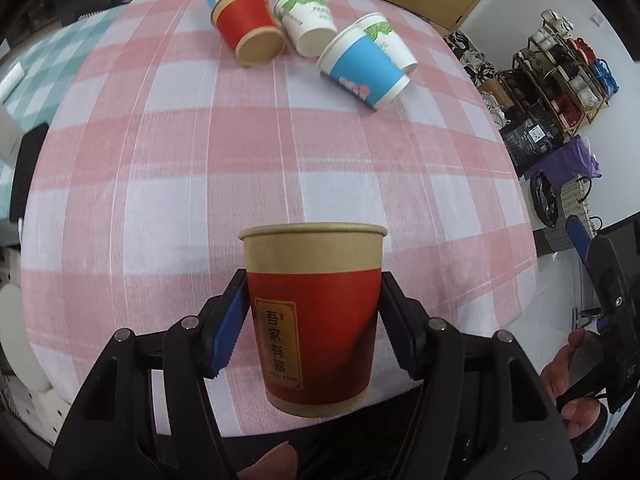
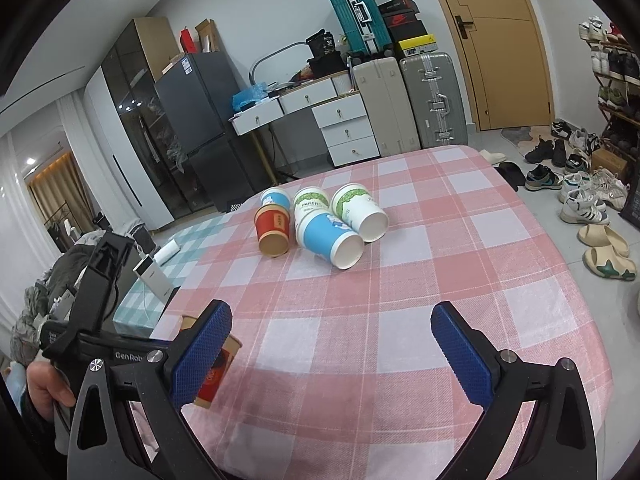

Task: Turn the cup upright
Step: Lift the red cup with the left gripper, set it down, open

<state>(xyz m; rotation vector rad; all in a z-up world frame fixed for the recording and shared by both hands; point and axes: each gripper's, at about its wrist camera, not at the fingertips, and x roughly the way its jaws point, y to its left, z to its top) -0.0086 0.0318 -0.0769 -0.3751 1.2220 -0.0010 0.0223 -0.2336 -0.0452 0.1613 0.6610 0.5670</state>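
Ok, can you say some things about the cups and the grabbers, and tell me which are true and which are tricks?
1. The left gripper is squeezing a red and brown paper cup. True.
2. That cup is upside down. False: its open rim points up.
3. The right gripper is holding a blue cup. False: its jaws are wide apart with only the pink checked tablecloth between them.
4. A blue and white cup lies on its side on the tablecloth. True.
5. All the cups at the far end stand upright. False: several lie on their sides, such as the red cup and a green and white cup.
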